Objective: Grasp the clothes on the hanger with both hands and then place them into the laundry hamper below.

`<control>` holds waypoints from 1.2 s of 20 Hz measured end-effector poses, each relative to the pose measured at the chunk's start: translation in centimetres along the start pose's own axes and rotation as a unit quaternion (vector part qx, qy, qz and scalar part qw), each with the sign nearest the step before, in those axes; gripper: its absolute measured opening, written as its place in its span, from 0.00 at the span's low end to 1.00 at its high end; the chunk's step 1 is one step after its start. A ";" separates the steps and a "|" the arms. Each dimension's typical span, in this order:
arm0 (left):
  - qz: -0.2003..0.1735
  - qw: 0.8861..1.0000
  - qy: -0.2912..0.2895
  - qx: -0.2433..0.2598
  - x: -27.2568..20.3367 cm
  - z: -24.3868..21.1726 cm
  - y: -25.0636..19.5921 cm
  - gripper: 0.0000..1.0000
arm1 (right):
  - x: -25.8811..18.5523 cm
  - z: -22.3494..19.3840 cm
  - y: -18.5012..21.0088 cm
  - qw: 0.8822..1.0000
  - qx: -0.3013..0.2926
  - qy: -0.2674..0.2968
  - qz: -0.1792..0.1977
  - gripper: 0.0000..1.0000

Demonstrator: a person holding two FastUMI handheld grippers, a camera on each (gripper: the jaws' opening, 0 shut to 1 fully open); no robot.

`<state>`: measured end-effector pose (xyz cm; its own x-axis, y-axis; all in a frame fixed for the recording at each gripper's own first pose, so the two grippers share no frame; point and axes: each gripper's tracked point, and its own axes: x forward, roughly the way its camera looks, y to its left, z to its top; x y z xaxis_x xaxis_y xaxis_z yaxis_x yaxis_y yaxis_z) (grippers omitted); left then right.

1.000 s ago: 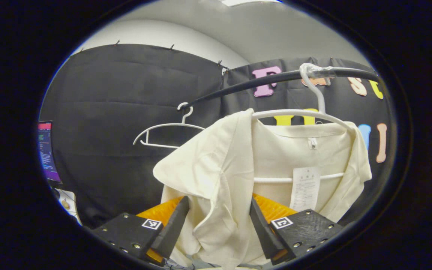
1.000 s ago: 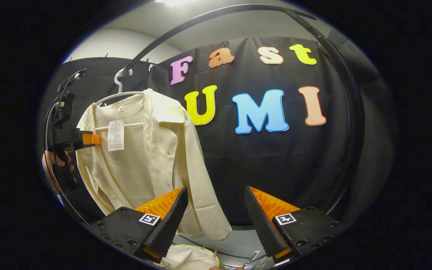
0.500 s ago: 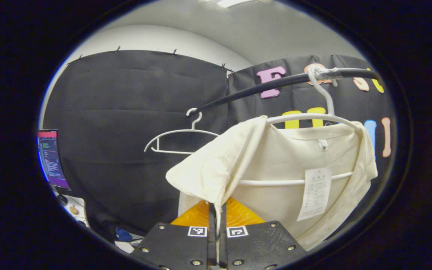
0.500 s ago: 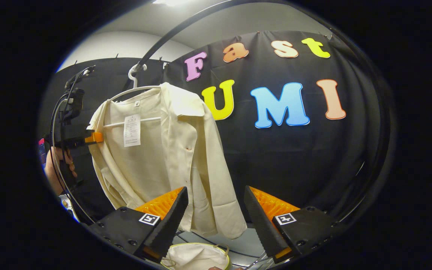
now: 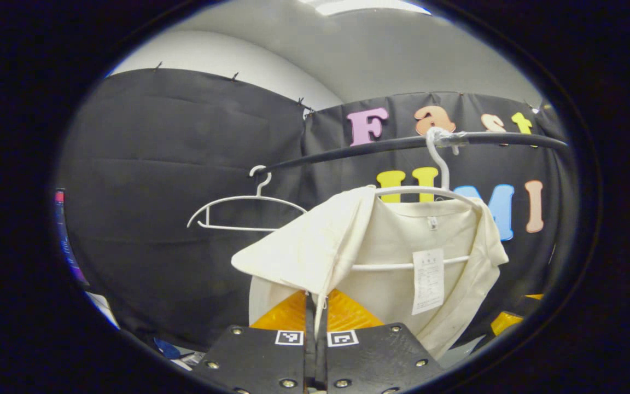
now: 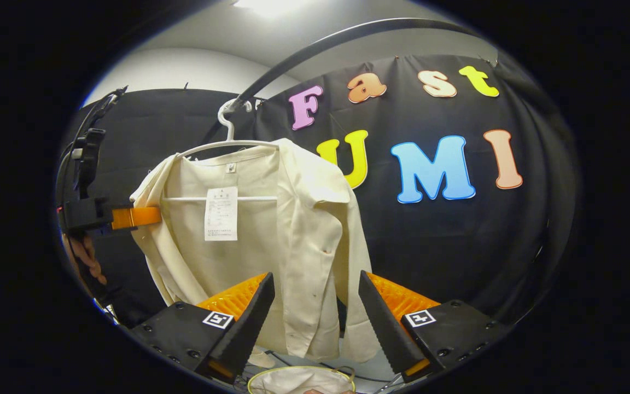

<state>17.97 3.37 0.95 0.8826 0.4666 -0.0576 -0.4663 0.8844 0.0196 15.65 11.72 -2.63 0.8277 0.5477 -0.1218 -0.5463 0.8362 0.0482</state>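
A cream shirt (image 5: pixel 391 251) (image 6: pixel 271 241) hangs on a white hanger (image 5: pixel 430 189) (image 6: pixel 227 145) from a black rail (image 5: pixel 359 148). My left gripper (image 5: pixel 315 312) is shut on the shirt's near shoulder edge, with cloth pinched between both fingers. From the right gripper view the left gripper (image 6: pixel 145 216) touches the shirt's left edge, a hand (image 6: pixel 82 257) holding it. My right gripper (image 6: pixel 315 323) stands open in front of the shirt's lower right part, nothing between its fingers. The rim of the laundry hamper (image 6: pixel 298 380) shows at the bottom, below the shirt.
A second, bare white hanger (image 5: pixel 244 210) hangs farther left on the same rail. The rail (image 6: pixel 348 38) curves overhead and down the right side in the right gripper view. A screen edge (image 5: pixel 66 241) glows at far left.
My left gripper closed on the shirt's shoulder edge and has pulled it slightly off the hanger. The right gripper, still open, has drawn nearer to the shirt.
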 end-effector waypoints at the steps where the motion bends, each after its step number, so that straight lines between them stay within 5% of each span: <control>1: -0.010 1.000 0.000 -0.005 -0.3 0.4 0.1 0.01 | 0.5 0.4 0.7 1.000 -0.001 -0.003 -0.002 0.98; 6: -0.035 0.998 -0.004 -0.053 -1.2 1.9 1.4 0.01 | 3.9 2.6 3.1 0.999 -0.020 -0.023 -0.012 0.98; 14: -0.056 0.996 -0.022 -0.068 -1.5 3.5 1.8 0.01 | 8.8 3.1 2.6 0.994 -0.048 -0.053 -0.083 0.99; 24: -0.068 0.996 -0.021 -0.061 -2.3 3.6 2.0 0.01 | 11.6 1.9 2.8 0.992 -0.068 -0.042 -0.099 0.99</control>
<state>15.23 4.06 4.73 0.9389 0.3440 -0.0097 -0.3430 0.9331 -0.1079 23.93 20.45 -2.02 0.9253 0.3778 -0.0319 -0.3791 0.9196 -0.1032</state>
